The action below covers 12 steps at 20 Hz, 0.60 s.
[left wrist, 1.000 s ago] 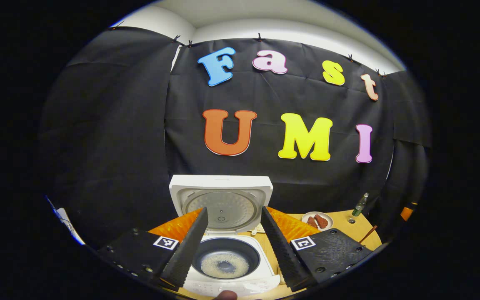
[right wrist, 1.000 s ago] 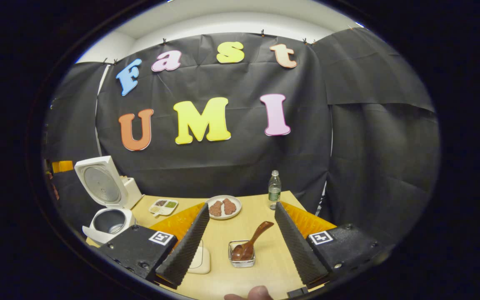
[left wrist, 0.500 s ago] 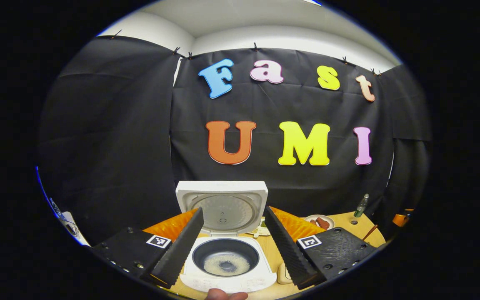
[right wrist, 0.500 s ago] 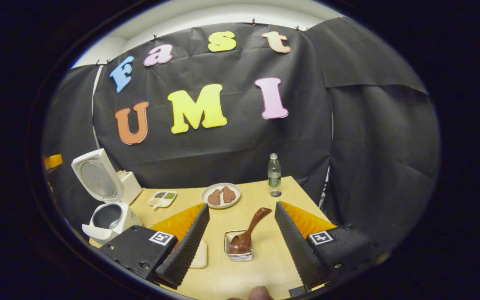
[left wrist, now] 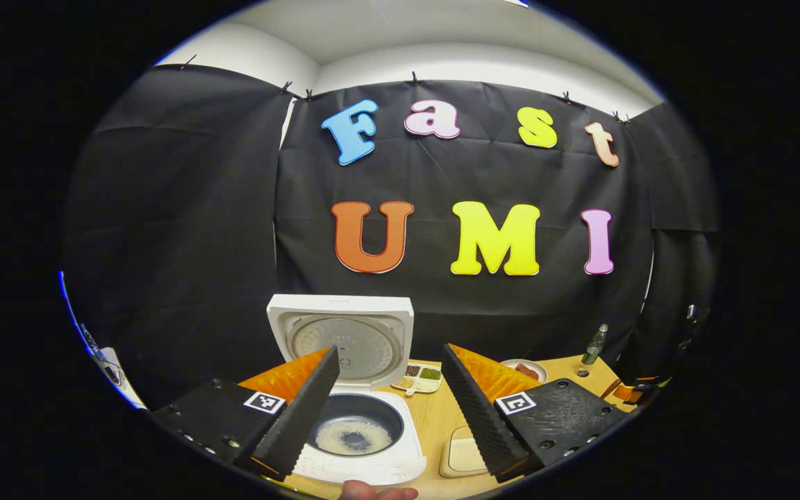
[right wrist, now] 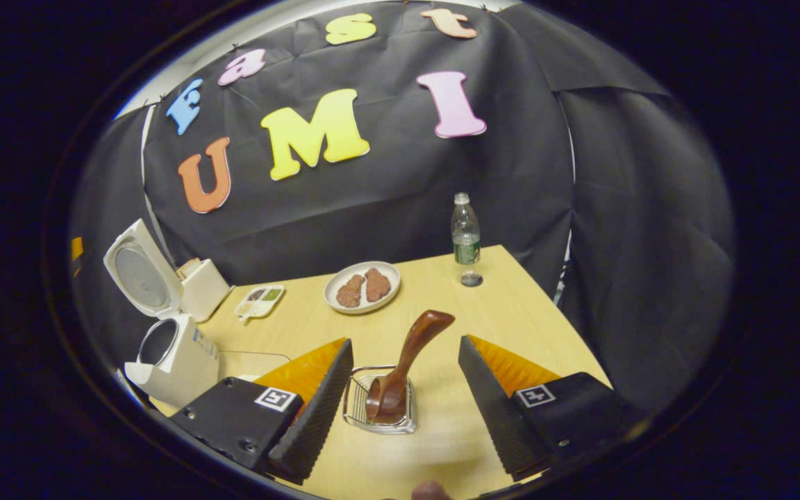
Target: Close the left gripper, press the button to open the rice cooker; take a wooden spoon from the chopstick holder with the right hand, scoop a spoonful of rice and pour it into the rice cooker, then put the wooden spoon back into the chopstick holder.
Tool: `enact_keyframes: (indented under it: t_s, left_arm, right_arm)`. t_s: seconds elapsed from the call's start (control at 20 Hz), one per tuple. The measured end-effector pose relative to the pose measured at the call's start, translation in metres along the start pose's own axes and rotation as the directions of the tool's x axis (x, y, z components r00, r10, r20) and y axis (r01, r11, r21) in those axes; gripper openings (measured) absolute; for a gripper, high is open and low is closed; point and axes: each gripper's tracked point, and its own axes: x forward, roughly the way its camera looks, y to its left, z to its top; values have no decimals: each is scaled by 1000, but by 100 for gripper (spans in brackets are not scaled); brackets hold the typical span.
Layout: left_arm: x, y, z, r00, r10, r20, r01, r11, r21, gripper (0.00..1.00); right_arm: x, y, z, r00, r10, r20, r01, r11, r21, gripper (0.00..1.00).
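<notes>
Rice cooker [left wrist: 355,423] with lid [left wrist: 342,338] raised upright and rice visible in the inner pot, which tells me the button press is done; I judge the step in hand to be fetching the spoon. I hold the left gripper [left wrist: 389,406] with its fingers spread wide and empty, poised before the cooker's front edge, so that it keeps clear of the pot mouth where the rice is to be poured. The right gripper [right wrist: 403,410] is likewise spread wide and empty, its fingers straddling the wire chopstick holder [right wrist: 380,408] that stands near the table's [right wrist: 511,305] front edge. The wooden spoon [right wrist: 403,364] rests bowl-down in the holder, its handle leaning up and away toward the far right, which offers the handle for a pinch between the fingers; neither finger touches it. A plate [right wrist: 362,287] of food, a small divided dish [right wrist: 259,300] and a water bottle [right wrist: 465,232] sit toward the far edge. A pale flat container [left wrist: 466,456] beside the cooker may hold the rice to be scooped, though I cannot tell.
</notes>
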Motion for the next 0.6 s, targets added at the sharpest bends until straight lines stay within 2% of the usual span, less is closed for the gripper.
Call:
enact_keyframes:
  t_s: [0.1,0.15,0.2,0.25,0.3,0.35,0.4,0.5,0.55,0.6]
  left_arm:
    - [3,-3,-6,1000,13,-22,-13,1000,9,95]
    - [4,-4,-9,999,19,-31,-19,1000,9,95]
    - [5,-6,-12,999,23,-45,-23,1000,4,95]
    - [6,-7,-18,998,31,-61,-31,1000,0,95]
    - [7,-7,-22,996,37,-78,-37,999,-1,95]
    - [7,-6,-25,995,44,-90,-44,999,2,95]
    - [7,-5,-27,994,53,-99,-53,999,5,95]
    - [6,-5,-29,993,57,-107,-57,998,5,95]
    - [5,-5,-28,993,58,-105,-57,998,7,95]
    - [4,-5,-28,993,59,-101,-58,998,9,95]
  right_arm:
    - [24,-2,-11,999,34,-35,-33,999,22,95]
    - [34,-3,-16,997,51,-51,-49,998,31,85]
    - [43,-3,-19,996,66,-59,-64,997,40,88]
    - [52,-3,-22,994,82,-66,-79,995,54,77]
    - [59,-1,-23,992,99,-74,-94,993,72,79]
    - [66,-2,-26,991,105,-85,-98,992,82,65]
    - [72,-4,-27,989,113,-93,-104,990,93,66]
    - [76,-3,-24,987,135,-92,-121,982,144,52]
    - [75,0,-22,985,148,-91,-132,978,164,34]
    - [74,2,-21,985,150,-90,-133,977,167,35]
